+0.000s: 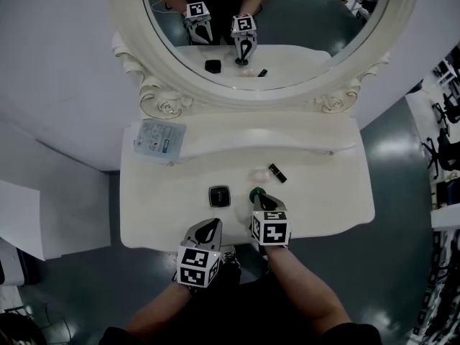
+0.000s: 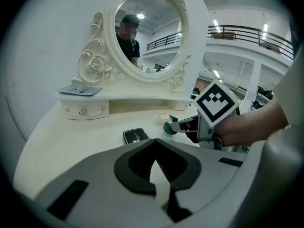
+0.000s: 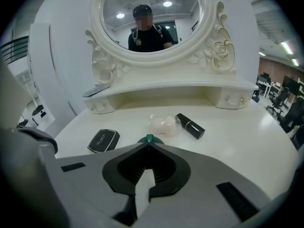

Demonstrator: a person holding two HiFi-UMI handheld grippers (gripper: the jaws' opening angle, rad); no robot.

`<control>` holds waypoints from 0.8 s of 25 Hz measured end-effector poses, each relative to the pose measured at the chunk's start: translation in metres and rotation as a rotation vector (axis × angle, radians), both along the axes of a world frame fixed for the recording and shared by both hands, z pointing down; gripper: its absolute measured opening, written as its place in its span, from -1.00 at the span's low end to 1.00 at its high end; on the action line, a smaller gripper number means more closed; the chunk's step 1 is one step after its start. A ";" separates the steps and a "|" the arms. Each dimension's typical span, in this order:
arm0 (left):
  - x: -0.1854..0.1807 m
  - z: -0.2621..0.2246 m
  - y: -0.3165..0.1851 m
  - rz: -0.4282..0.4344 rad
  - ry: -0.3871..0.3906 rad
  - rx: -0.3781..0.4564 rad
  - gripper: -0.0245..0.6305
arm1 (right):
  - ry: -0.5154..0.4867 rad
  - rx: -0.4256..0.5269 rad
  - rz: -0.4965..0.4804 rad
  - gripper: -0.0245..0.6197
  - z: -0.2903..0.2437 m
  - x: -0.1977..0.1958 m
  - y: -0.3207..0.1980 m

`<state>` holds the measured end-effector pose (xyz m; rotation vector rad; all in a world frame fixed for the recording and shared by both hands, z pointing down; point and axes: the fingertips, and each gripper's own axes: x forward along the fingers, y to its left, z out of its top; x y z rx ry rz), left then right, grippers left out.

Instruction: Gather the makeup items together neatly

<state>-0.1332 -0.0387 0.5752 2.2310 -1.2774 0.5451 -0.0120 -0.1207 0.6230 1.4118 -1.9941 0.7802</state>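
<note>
A black compact (image 1: 219, 195) (image 3: 103, 140) lies on the cream dressing table (image 1: 323, 192). Behind it to the right are a pale pink sponge in clear wrap (image 1: 257, 174) (image 3: 162, 124) and a black lipstick (image 1: 277, 172) (image 3: 190, 126). My right gripper (image 1: 261, 200) (image 3: 148, 148) is shut, with a small round green item (image 1: 256, 192) (image 2: 167, 127) pinched at its tips, just right of the compact. My left gripper (image 1: 208, 225) (image 2: 154, 146) hangs shut and empty over the table's front edge, short of the compact (image 2: 136, 136).
A raised shelf runs along the back under a large oval mirror (image 1: 266, 42). A flat printed packet (image 1: 159, 139) (image 2: 80, 90) lies on the shelf's left end. The table's front edge curves close to my arms, with grey floor around it.
</note>
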 end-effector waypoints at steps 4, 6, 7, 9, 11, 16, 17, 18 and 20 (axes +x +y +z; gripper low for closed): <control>-0.005 0.002 0.005 0.001 0.001 -0.010 -0.90 | 0.009 -0.023 0.003 -0.83 0.009 -0.009 -0.002; -0.006 0.004 0.006 0.004 0.002 -0.015 -0.90 | 0.014 -0.025 0.004 -0.83 0.009 -0.013 -0.004; -0.007 0.005 0.007 0.006 0.004 -0.017 -0.90 | 0.019 -0.024 0.003 -0.83 0.010 -0.014 -0.005; -0.007 0.006 0.007 0.011 0.008 -0.021 -0.90 | 0.033 -0.028 0.002 -0.83 0.012 -0.015 -0.007; -0.005 0.006 0.007 0.015 0.014 -0.024 -0.90 | 0.041 -0.043 0.004 -0.83 0.017 -0.015 -0.008; -0.001 0.004 0.007 0.034 0.025 -0.022 -0.90 | 0.047 -0.047 0.002 -0.83 0.022 -0.015 -0.008; 0.000 0.004 0.007 0.036 0.027 -0.023 -0.90 | 0.045 -0.049 -0.001 -0.83 0.022 -0.015 -0.008; 0.000 0.005 0.007 0.039 0.029 -0.023 -0.90 | 0.041 -0.052 -0.004 -0.83 0.022 -0.015 -0.008; 0.001 0.005 0.007 0.043 0.032 -0.026 -0.90 | 0.029 -0.059 -0.018 -0.82 0.021 -0.016 -0.007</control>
